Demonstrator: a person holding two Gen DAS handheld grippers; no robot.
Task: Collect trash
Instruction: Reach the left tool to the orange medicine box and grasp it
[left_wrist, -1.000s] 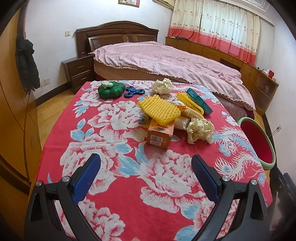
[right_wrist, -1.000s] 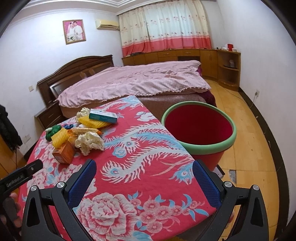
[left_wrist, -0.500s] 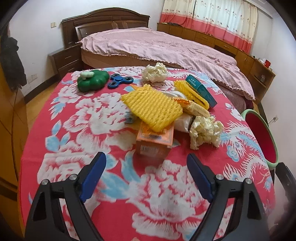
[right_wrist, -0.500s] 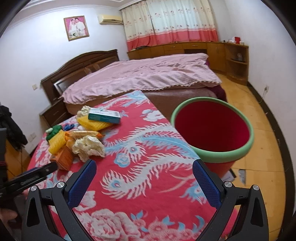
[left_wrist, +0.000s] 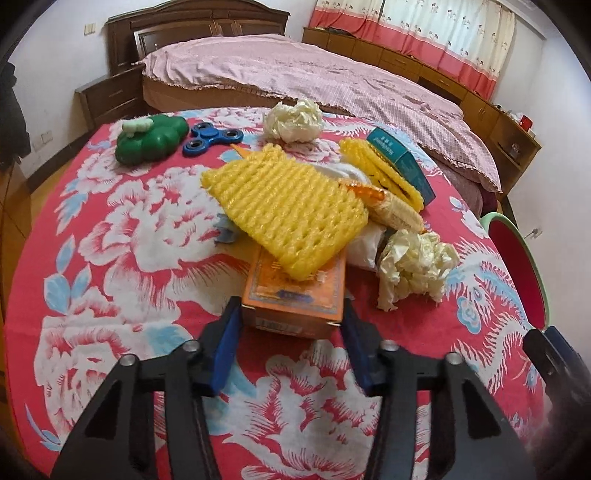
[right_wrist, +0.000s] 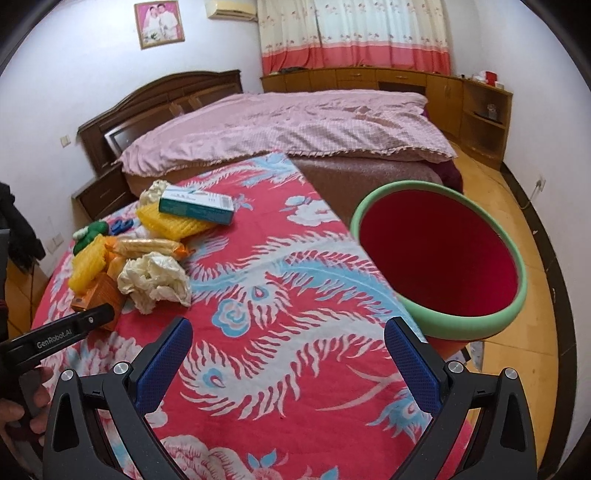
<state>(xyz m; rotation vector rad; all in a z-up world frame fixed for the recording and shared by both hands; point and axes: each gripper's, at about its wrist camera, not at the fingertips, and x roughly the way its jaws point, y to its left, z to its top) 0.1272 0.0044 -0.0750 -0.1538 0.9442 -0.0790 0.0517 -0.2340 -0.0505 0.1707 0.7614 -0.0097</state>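
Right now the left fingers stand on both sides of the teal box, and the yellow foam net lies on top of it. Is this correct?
Not quite: the box between the left fingers is the orange box, not the teal one. The left wrist view shows it. The yellow foam net does lie on top of it.

Orange box (left_wrist: 291, 299) lies flat, near end between the blue pads (left_wrist: 226, 345) of left gripper (left_wrist: 291, 325). Yellow foam net (left_wrist: 284, 206) draped over its far end. Crumpled cream paper (left_wrist: 413, 266) just right (second wad (left_wrist: 293, 120) farther back). Snack wrapper (left_wrist: 391, 210), teal box (left_wrist: 400, 164) behind. Red bin (right_wrist: 439, 258), green rim, beside table.
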